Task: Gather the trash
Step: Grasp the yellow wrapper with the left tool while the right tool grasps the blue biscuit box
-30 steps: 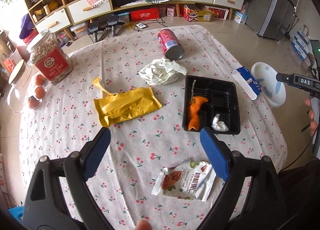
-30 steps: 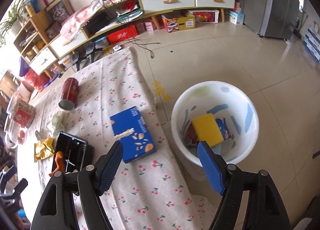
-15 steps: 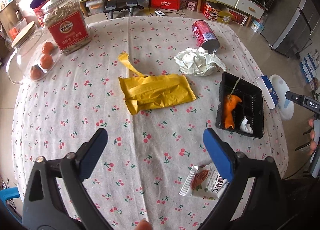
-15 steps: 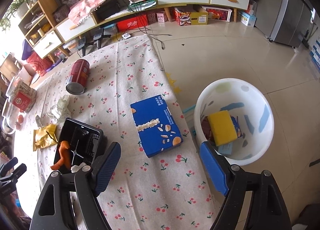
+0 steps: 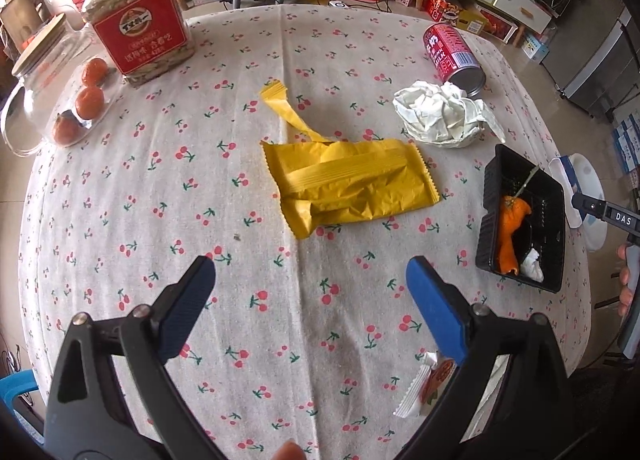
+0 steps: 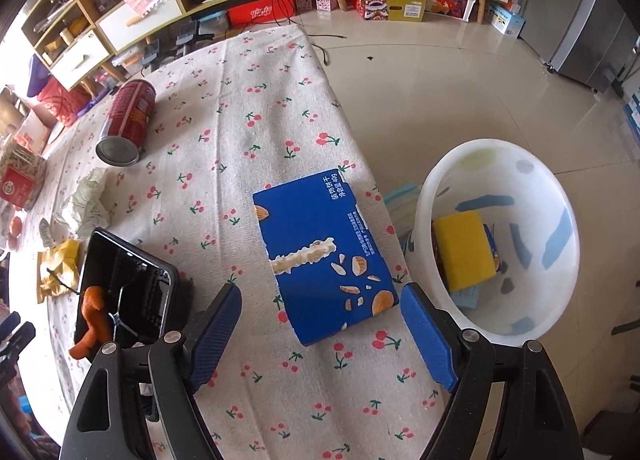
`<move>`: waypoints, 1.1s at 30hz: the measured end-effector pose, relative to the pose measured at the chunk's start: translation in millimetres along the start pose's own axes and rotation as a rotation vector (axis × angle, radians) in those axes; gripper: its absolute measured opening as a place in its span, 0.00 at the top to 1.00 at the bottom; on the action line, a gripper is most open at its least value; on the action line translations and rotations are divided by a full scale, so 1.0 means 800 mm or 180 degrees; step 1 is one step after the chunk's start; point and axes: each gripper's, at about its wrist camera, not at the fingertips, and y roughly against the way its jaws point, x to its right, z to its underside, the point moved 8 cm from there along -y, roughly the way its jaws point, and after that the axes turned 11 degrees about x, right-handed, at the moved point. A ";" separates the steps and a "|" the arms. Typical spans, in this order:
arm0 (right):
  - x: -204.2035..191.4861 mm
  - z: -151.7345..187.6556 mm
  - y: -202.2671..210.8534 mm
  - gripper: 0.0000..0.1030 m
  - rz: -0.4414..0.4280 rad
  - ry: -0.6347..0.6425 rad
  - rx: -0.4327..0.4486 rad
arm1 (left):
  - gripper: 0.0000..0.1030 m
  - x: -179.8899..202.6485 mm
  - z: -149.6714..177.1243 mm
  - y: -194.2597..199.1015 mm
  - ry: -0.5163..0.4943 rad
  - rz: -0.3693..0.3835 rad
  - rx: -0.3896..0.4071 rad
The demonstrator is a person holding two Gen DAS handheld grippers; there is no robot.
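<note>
My left gripper (image 5: 310, 276) is open and empty above the cherry tablecloth, just short of a yellow wrapper (image 5: 348, 184). Beyond lie crumpled white paper (image 5: 440, 116), a red can (image 5: 452, 50) on its side, and a black tray (image 5: 522, 220) with orange peel. A snack packet (image 5: 424, 388) lies by the right finger. My right gripper (image 6: 320, 300) is open and empty, its jaws either side of the near end of a blue biscuit box (image 6: 324, 252) at the table edge. A white bin (image 6: 504, 236) on the floor holds a yellow item.
A seed jar (image 5: 138, 20), a glass jar (image 5: 36, 72) and small oranges (image 5: 90, 100) stand at the far left. The black tray (image 6: 124, 288), can (image 6: 128, 120) and paper (image 6: 88, 204) lie left of the right gripper. Shelves and drawers line the back.
My left gripper has moved left and forward toward the yellow wrapper. My right gripper has moved from over the bin to over the blue box. Both stayed open.
</note>
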 end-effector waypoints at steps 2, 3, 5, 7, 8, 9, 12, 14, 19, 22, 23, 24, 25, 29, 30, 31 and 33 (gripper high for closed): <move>-0.002 0.001 -0.005 0.19 -0.0017 0.0015 -0.0029 | 0.07 0.005 -0.010 -0.007 -0.0100 0.0082 0.0062; -0.002 0.001 -0.008 0.19 -0.0019 0.0029 -0.0036 | 0.07 0.010 -0.018 -0.009 -0.0165 0.0140 0.0123; -0.002 0.000 -0.012 0.22 0.0004 0.0064 -0.0029 | 0.07 0.015 -0.032 -0.014 -0.0327 0.0195 0.0245; -0.002 0.001 -0.016 0.37 -0.0026 0.0073 -0.0060 | 0.07 0.020 -0.043 -0.019 -0.0470 0.0275 0.0325; -0.002 0.001 -0.017 0.38 -0.0053 0.0077 -0.0069 | 0.07 0.023 -0.047 -0.022 -0.0529 0.0321 0.0344; -0.003 0.001 -0.016 0.38 -0.0053 0.0111 -0.0061 | 0.07 0.026 -0.052 -0.025 -0.0598 0.0353 0.0368; -0.005 0.002 -0.014 0.38 -0.0076 0.0153 -0.0050 | 0.07 0.033 -0.062 -0.040 -0.0796 0.0392 0.0396; -0.004 0.002 -0.011 0.38 -0.0091 0.0129 -0.0028 | 0.07 0.033 -0.059 -0.054 -0.0844 0.0405 0.0313; 0.002 0.003 0.005 0.38 -0.0144 0.0115 0.0041 | 0.07 0.034 -0.036 -0.068 -0.1105 0.0336 0.0191; 0.007 0.006 0.013 0.38 -0.0148 0.0128 0.0063 | 0.07 0.041 -0.028 -0.060 -0.1195 0.0380 0.0181; 0.009 0.007 0.015 0.38 -0.0145 0.0130 0.0064 | 0.12 0.043 -0.026 -0.058 -0.1203 0.0368 0.0191; 0.011 0.009 0.016 0.38 -0.0142 0.0127 0.0065 | 0.15 0.044 -0.024 -0.057 -0.1229 0.0334 0.0205; 0.012 0.009 0.018 0.38 -0.0142 0.0123 0.0065 | 0.19 0.045 -0.023 -0.057 -0.1254 0.0289 0.0224; 0.016 0.012 0.023 0.38 -0.0152 0.0086 0.0078 | 0.36 0.043 -0.023 -0.048 -0.1115 0.0240 0.0297; 0.016 0.013 0.024 0.38 -0.0154 0.0086 0.0084 | 0.39 0.041 -0.024 -0.046 -0.1046 0.0245 0.0307; 0.017 0.014 0.025 0.38 -0.0157 0.0088 0.0089 | 0.45 0.039 -0.025 -0.042 -0.0980 0.0256 0.0317; 0.016 0.015 0.028 0.38 -0.0165 0.0089 0.0099 | 0.53 0.037 -0.024 -0.037 -0.0884 0.0246 0.0346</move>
